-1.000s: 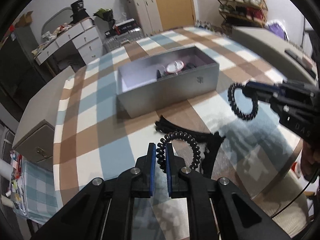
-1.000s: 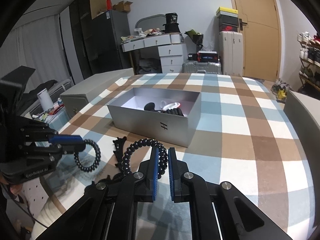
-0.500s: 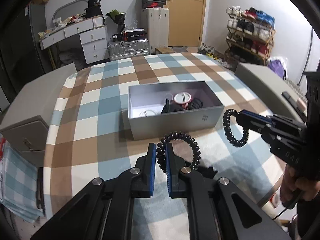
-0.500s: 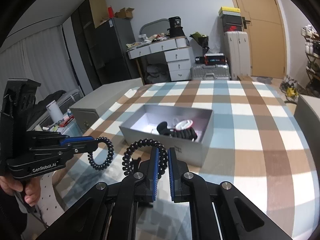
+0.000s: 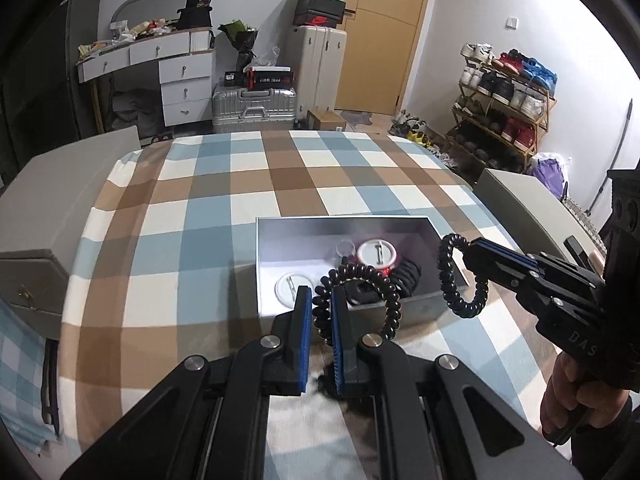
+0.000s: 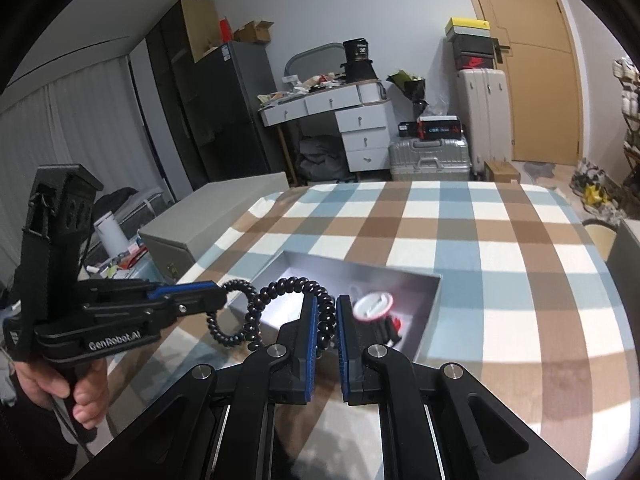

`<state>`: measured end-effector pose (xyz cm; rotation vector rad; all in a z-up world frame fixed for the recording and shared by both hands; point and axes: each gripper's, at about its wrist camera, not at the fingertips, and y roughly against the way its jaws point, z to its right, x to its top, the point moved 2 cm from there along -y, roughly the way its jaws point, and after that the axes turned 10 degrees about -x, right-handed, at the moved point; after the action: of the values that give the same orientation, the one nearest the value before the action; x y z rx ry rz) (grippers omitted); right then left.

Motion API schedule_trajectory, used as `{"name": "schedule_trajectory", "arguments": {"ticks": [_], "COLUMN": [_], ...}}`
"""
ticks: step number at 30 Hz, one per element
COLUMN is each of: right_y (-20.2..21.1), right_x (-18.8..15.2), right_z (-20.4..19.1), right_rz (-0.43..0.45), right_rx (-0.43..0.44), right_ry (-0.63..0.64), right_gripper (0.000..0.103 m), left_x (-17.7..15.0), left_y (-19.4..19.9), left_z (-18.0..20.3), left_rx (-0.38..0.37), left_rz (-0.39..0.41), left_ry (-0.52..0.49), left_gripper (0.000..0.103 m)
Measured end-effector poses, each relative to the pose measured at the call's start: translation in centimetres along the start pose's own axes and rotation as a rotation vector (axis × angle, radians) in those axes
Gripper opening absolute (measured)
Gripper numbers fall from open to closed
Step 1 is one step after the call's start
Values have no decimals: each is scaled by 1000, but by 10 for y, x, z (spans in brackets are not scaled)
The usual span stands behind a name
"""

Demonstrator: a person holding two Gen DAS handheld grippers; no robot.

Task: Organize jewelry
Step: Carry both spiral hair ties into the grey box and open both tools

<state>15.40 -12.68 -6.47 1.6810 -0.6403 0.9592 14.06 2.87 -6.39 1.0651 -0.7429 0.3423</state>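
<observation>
Two black spiral hair ties are held, one (image 5: 356, 292) by the left tongs (image 5: 320, 312), one (image 6: 296, 304) by the right tongs (image 6: 327, 320). At twelve o'clock, one silver rectangular box (image 5: 416, 308) holds two white round badges (image 5: 376, 254).

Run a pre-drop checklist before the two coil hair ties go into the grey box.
1. Left tool shut on its black coil tie: ok.
2. Right tool shut on its own coil tie: ok.
3. Grey box open, no lid in the way: ok.
4. Free floor left in the box beside the round badges and the dark items: ok, at the left end.
5. The two ties hang apart, not tangled: ok in the left wrist view, though they overlap in the right wrist view.
6. Ties directly above the box opening: cannot tell, no view from above.
</observation>
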Motion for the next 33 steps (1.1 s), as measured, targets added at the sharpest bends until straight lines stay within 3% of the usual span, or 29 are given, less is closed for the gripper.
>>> {"name": "schedule_trajectory", "arguments": {"ticks": [13,22,33], "right_y": [-45,-77,-86], "right_x": [24,17,16], "right_z": [-1,6,2], "right_rz": [-17,-102,-106], "right_rx": [10,11,-5], "right_ry": [5,-39,-8], "right_gripper": [9,9,11], "left_x": [14,9,12], "left_y": [-28,-36,-44], "left_z": [-12,-21,-24], "left_rx": [-1,-24,-24], "left_rz": [-12,-42,-30], "left_ry": [8,30,56], "left_gripper": [5,5,5]}}
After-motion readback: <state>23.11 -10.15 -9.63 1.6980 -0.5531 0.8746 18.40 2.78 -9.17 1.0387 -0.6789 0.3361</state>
